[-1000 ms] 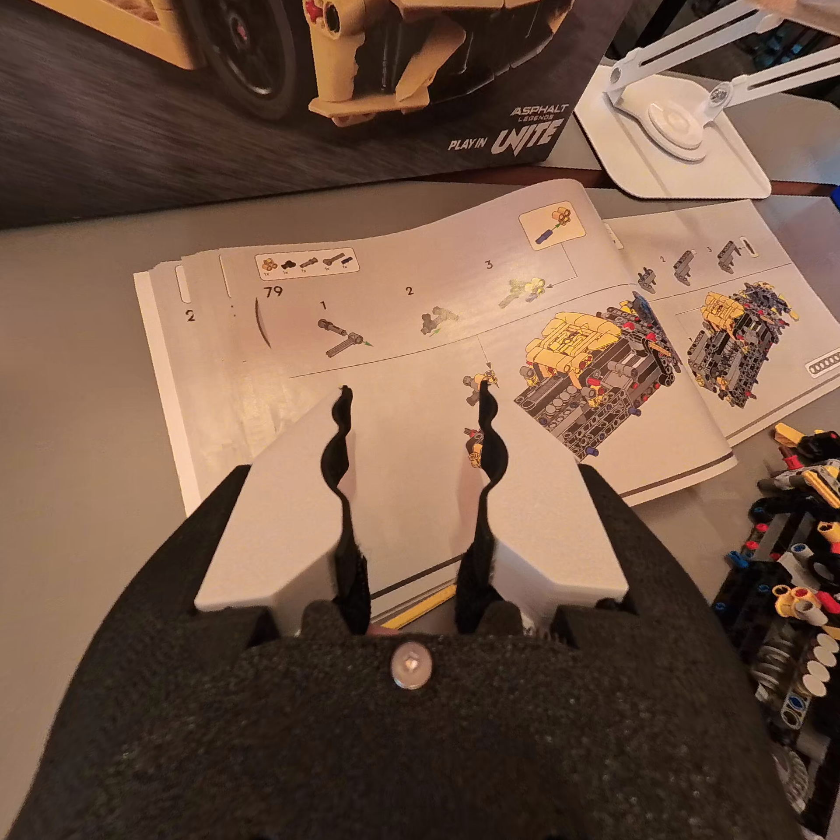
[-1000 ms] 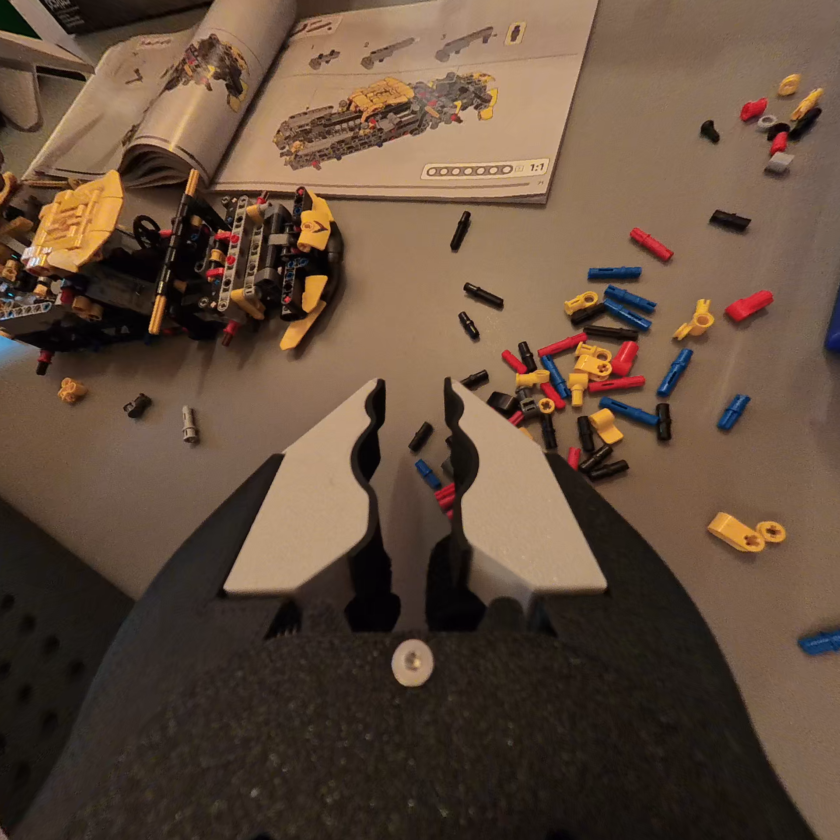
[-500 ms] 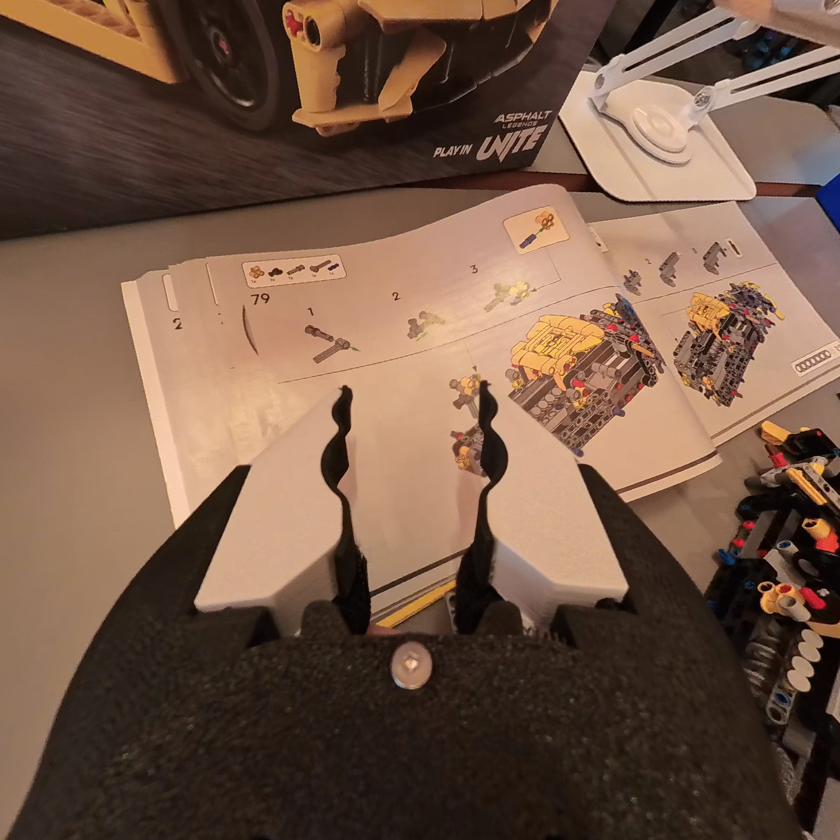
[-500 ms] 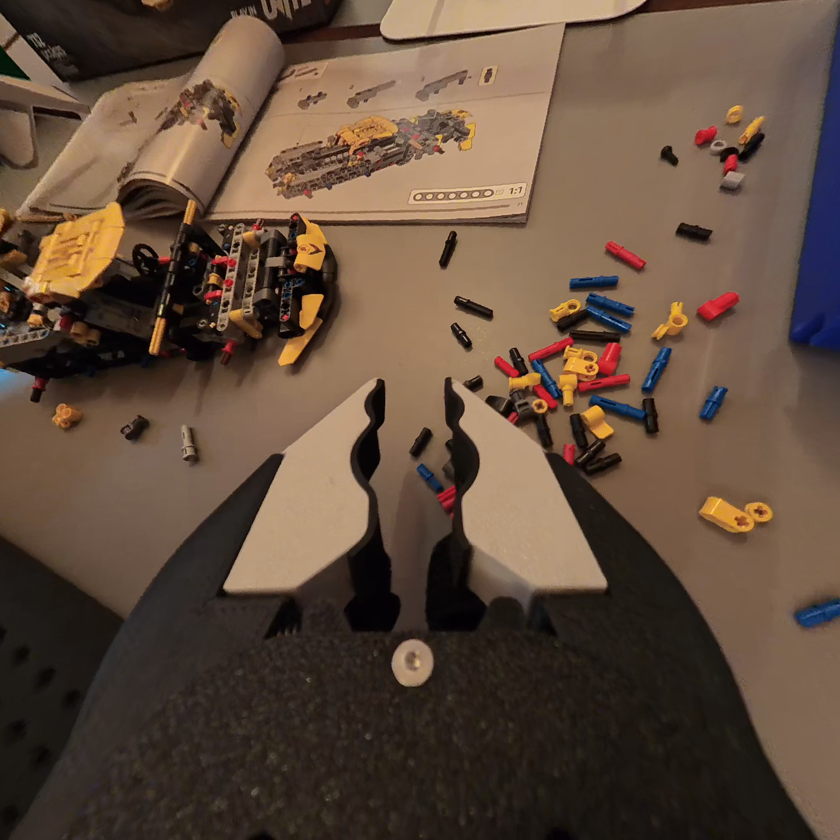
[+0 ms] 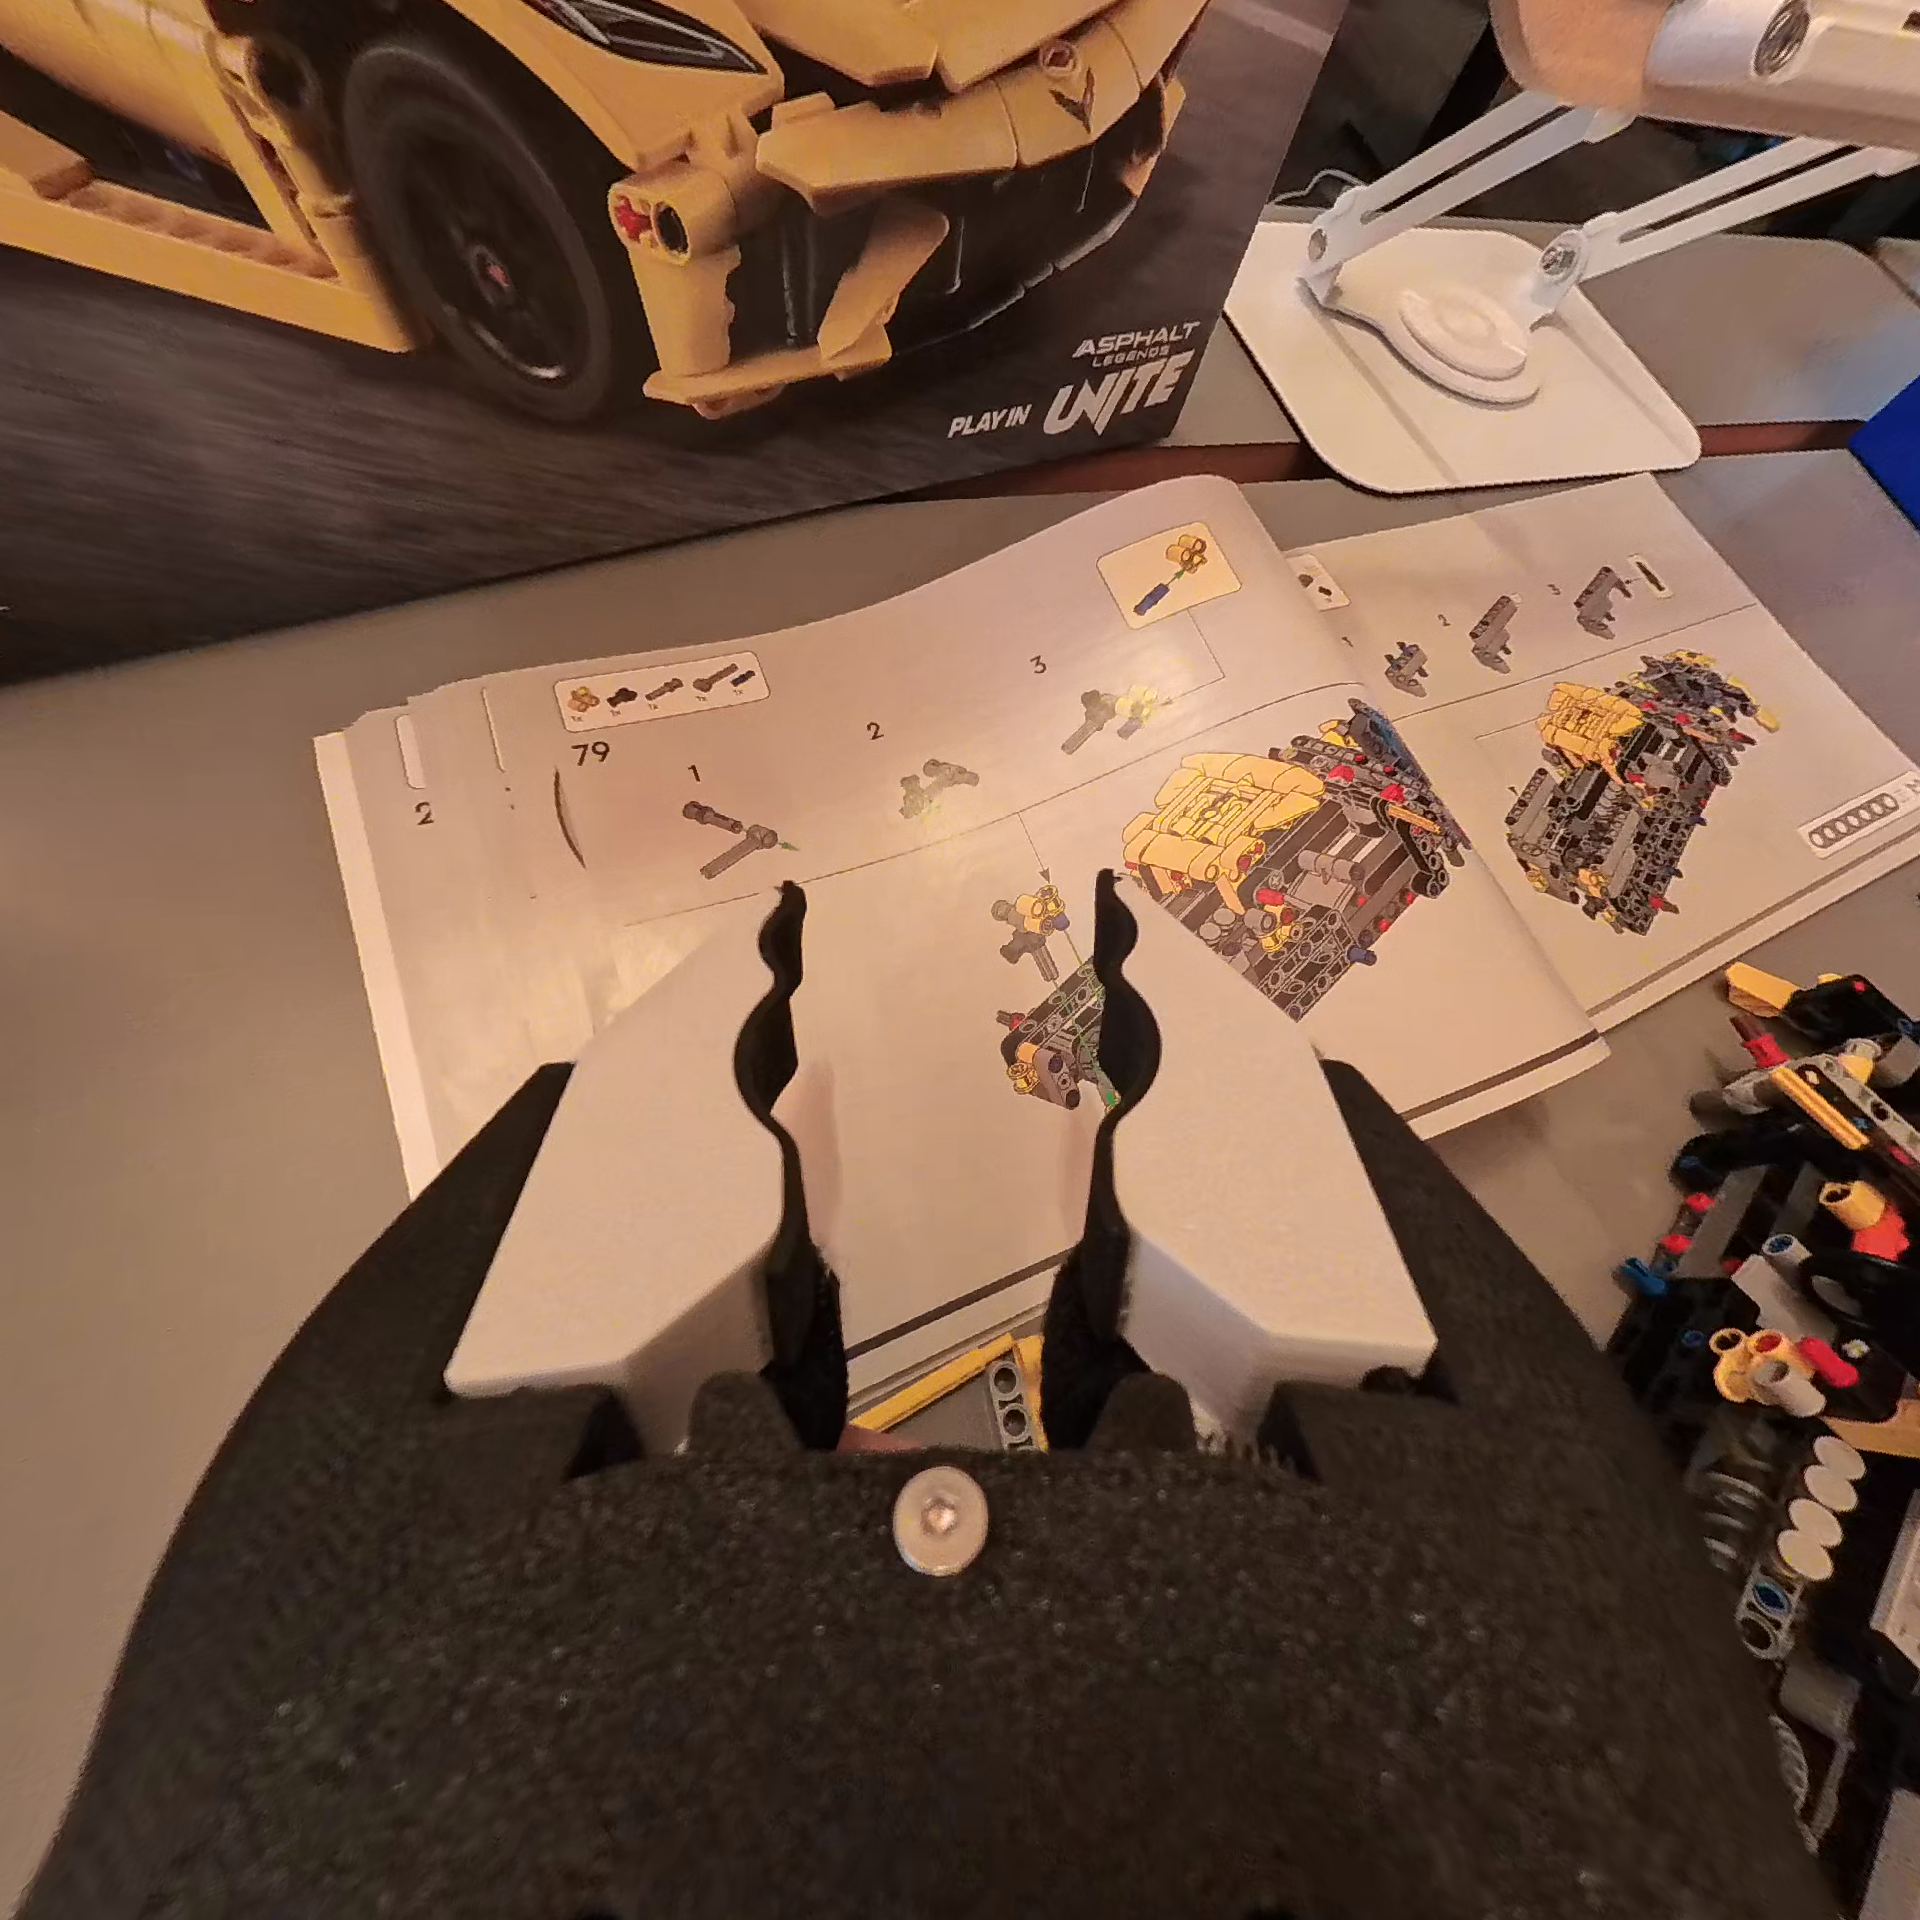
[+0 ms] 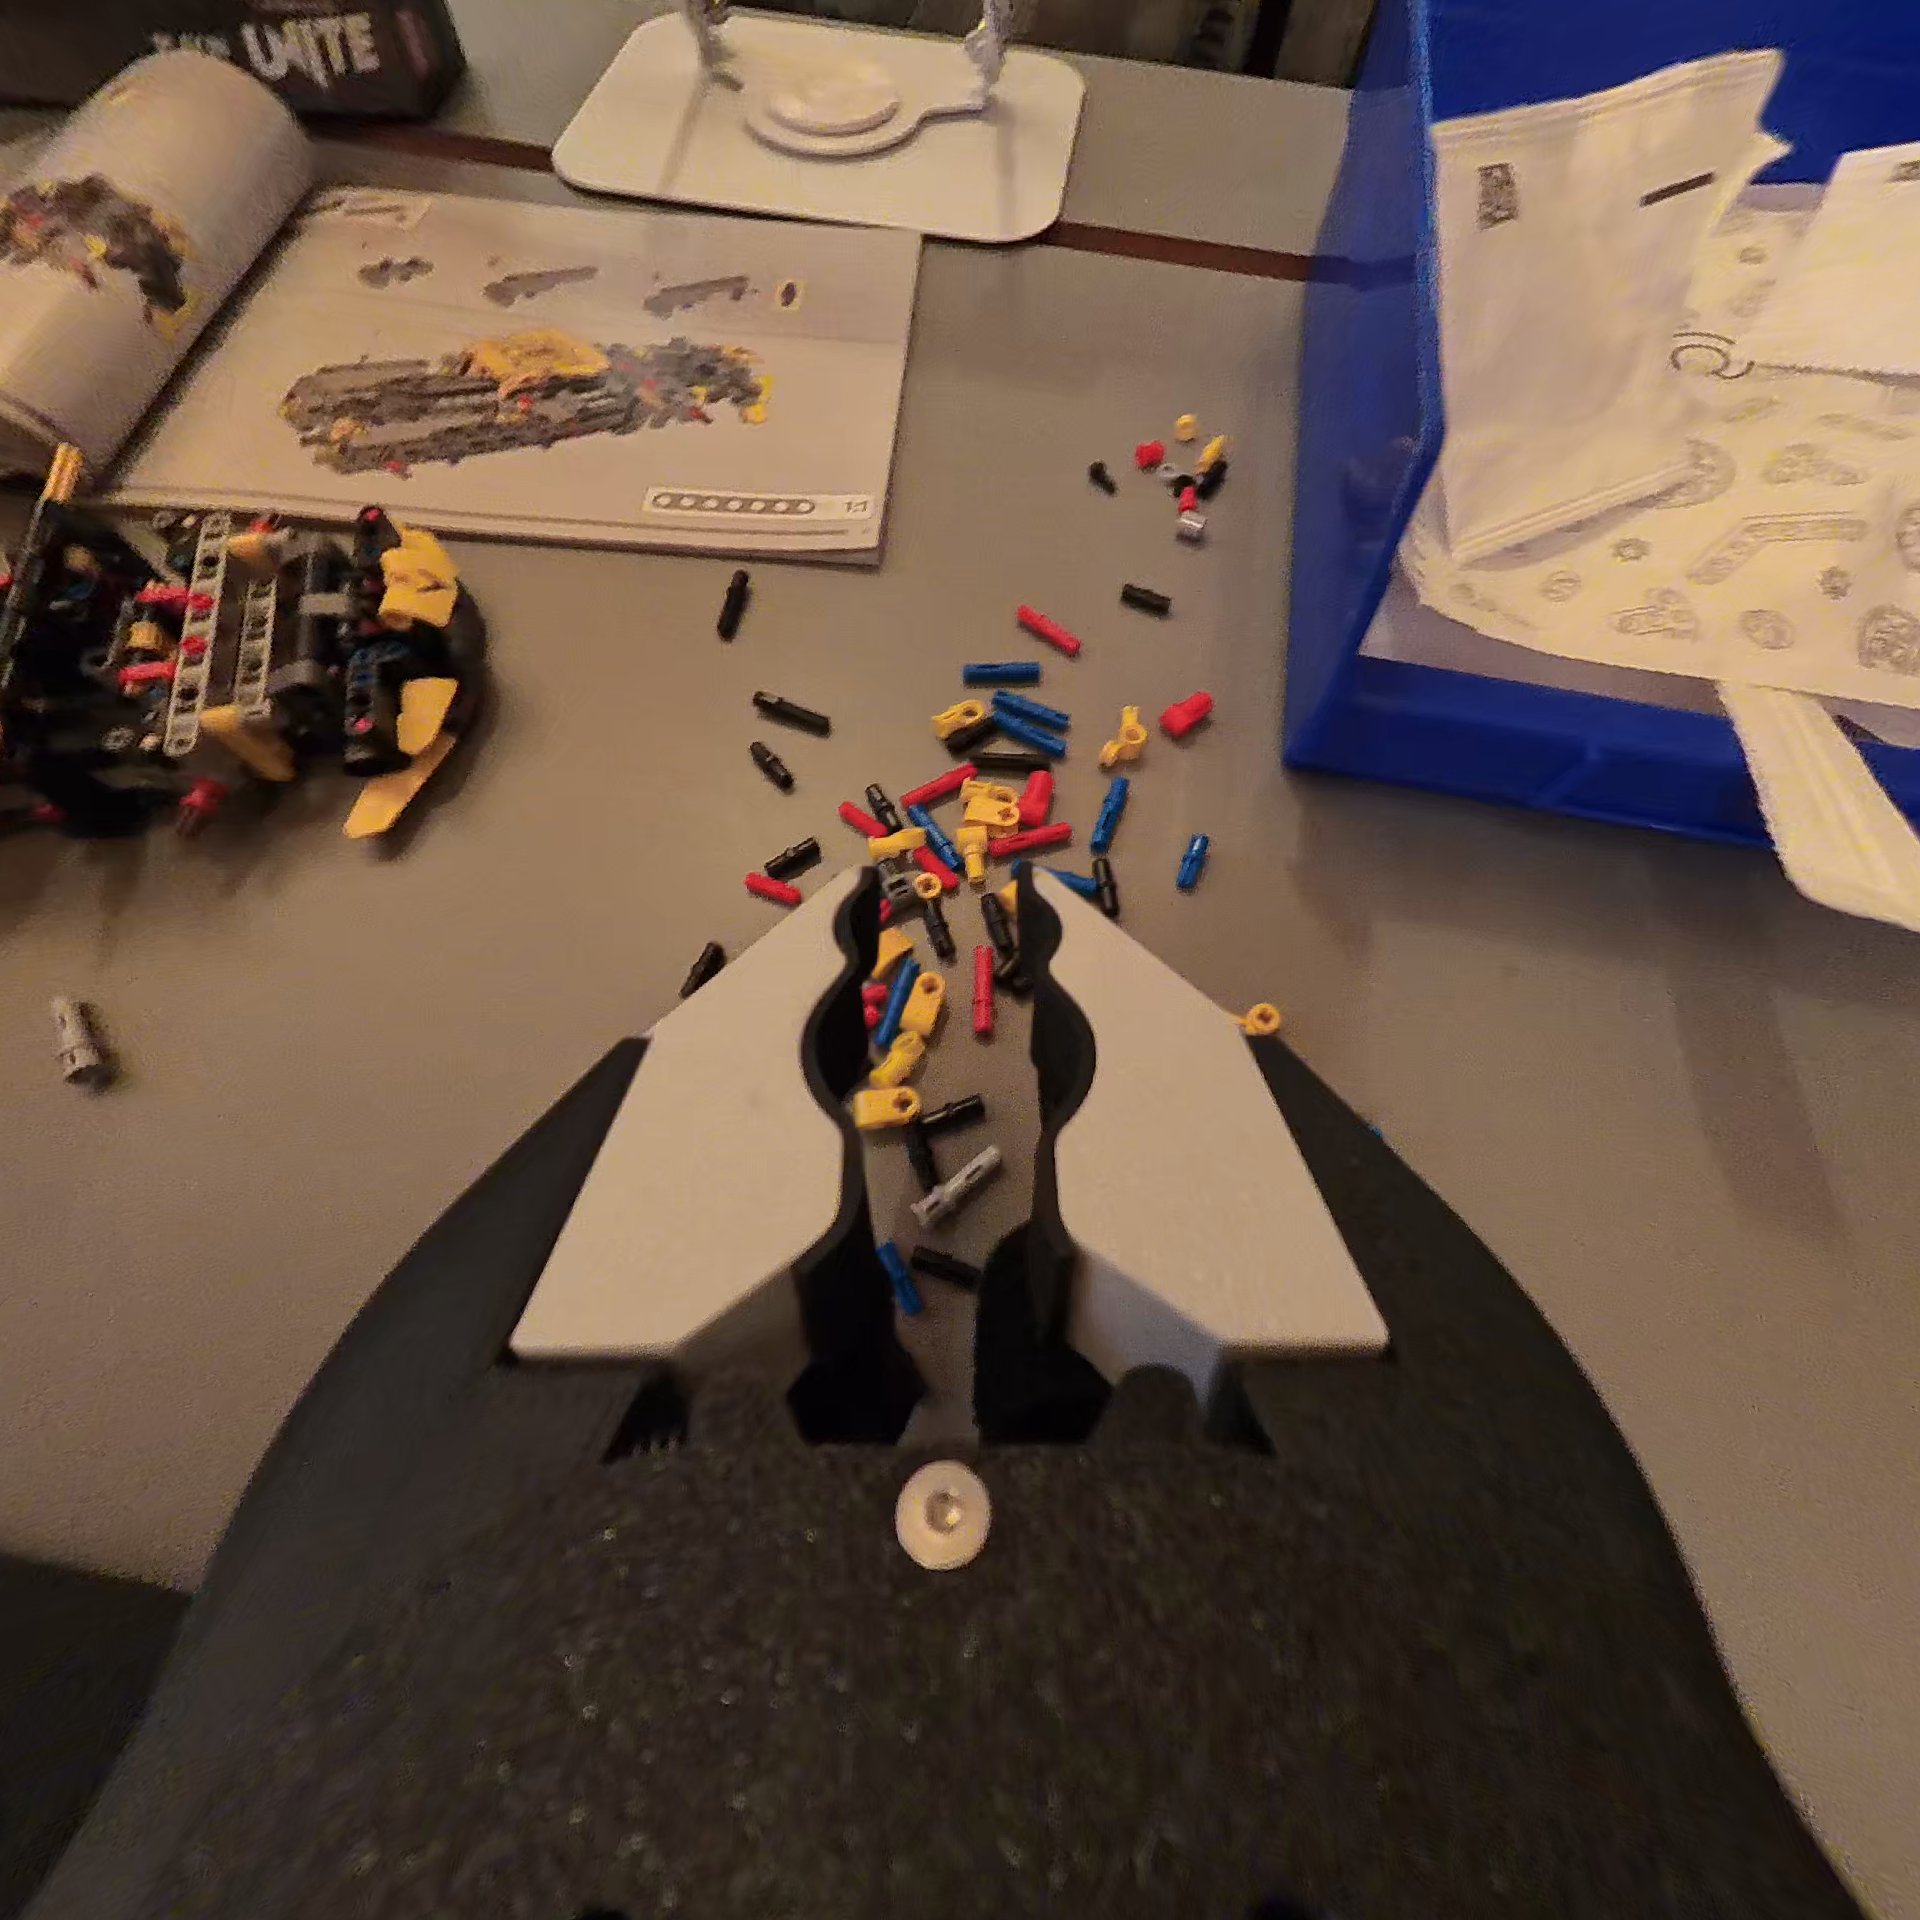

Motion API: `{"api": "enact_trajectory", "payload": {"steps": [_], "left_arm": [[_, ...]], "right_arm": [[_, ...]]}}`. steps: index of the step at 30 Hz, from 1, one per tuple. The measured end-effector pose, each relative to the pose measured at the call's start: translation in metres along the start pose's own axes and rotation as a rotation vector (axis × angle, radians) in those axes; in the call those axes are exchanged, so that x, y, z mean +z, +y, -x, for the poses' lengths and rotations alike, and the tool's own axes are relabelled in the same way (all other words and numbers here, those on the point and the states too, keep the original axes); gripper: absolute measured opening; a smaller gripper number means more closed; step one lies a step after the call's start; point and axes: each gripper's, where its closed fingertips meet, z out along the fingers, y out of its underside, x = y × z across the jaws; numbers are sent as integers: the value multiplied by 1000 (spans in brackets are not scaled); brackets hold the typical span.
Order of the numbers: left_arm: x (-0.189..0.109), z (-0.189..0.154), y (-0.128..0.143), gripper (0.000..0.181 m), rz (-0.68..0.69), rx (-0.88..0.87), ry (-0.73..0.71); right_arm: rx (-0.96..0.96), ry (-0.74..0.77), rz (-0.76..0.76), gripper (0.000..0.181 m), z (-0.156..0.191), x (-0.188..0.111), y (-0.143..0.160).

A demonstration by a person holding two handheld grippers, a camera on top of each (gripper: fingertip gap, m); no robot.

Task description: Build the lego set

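Grey table (image 6: 312, 1195) runs under both of your claws, with the set's box (image 5: 623, 260) standing at the far edge beyond your left claw (image 5: 948, 894). That left claw hangs over the open instruction booklet (image 5: 935, 1195), its two fingers spread wide with nothing between them but the printed page. Off to its right lies the partly built car model (image 5: 1808, 1247), black with yellow and red parts, well clear of the fingers. Ahead and to the right of it sits a white stand base (image 5: 1455, 364). Your right claw (image 6: 943, 883) is also parted and holds nothing; it hovers above the scatter of loose pins and connectors (image 6: 987, 821), red, blue, black and yellow, some of them showing in the gap between its fingers. To its left you have the car model and, nearer, a single grey pin (image 6: 81, 1039) lying alone. A blue bin (image 6: 1371, 520) of paper bags (image 6: 1579, 312) stands to its right.
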Motion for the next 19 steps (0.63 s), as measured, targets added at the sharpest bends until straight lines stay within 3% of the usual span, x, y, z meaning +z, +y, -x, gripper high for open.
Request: {"api": "enact_trajectory", "payload": {"steps": [3, 8, 19], "left_arm": [[0, -1, -1, 56, -6, 1, 1], [3, -2, 0, 56, -1, 11, -5], [3, -5, -1, 56, -4, 12, 5]], "right_arm": [[57, 7, -51, 24, -10, 4, -8], [174, 181, -341, 18, -62, -2, -40], [233, 214, -315, 23, -78, -5, -21]]}}
